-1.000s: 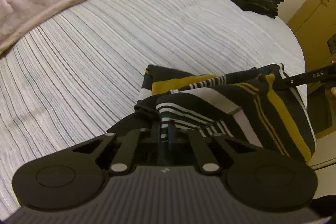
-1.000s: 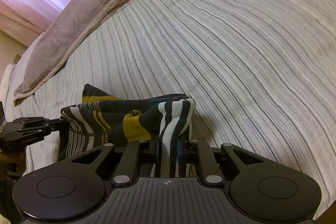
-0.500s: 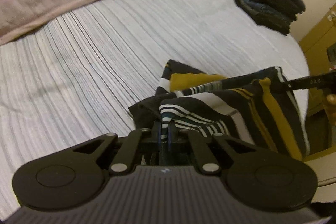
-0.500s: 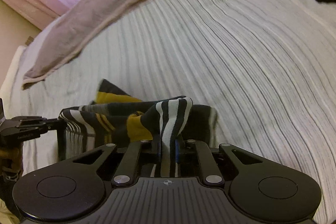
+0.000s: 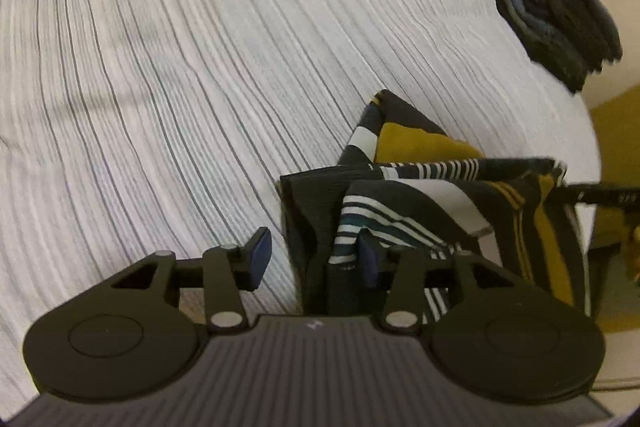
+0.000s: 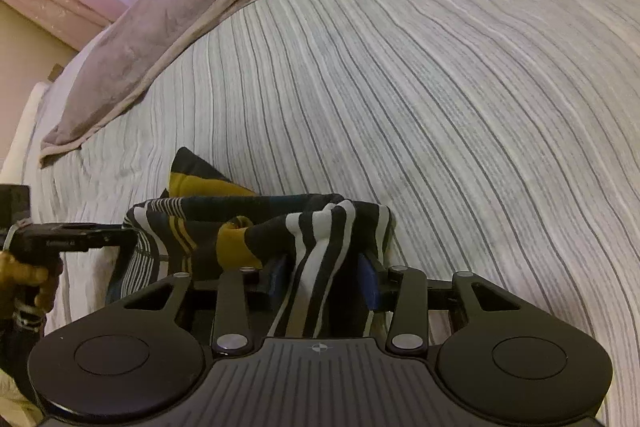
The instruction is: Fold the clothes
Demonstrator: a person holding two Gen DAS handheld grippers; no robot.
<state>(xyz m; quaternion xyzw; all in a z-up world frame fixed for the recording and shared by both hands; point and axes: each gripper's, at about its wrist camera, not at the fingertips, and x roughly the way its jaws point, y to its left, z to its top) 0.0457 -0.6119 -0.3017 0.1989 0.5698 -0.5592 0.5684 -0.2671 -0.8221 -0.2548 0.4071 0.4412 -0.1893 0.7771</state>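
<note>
A black, white and mustard striped garment [image 5: 420, 147] lies bunched on the striped bedspread [image 5: 180, 67]. My left gripper [image 5: 314, 255] is open at its near left corner. The cloth rests against the right finger and the left finger stands over bare bedspread. In the right wrist view the same garment [image 6: 320, 227] drapes loosely between the spread fingers of my open right gripper [image 6: 322, 277]. The left gripper's body [image 6: 68, 235] and a hand [image 6: 24, 271] holding it show at the garment's far end. The part of the garment under both grippers is hidden.
A pinkish-beige blanket [image 6: 168, 15] lies along the far side of the bed. A stack of dark folded clothes [image 5: 560, 15] sits at the far right corner. The bed edge and a yellow cupboard [image 5: 616, 131] are to the right.
Both grippers were shut on the garment's corners and have now opened, letting the cloth go. The garment has settled lower onto the bed.
</note>
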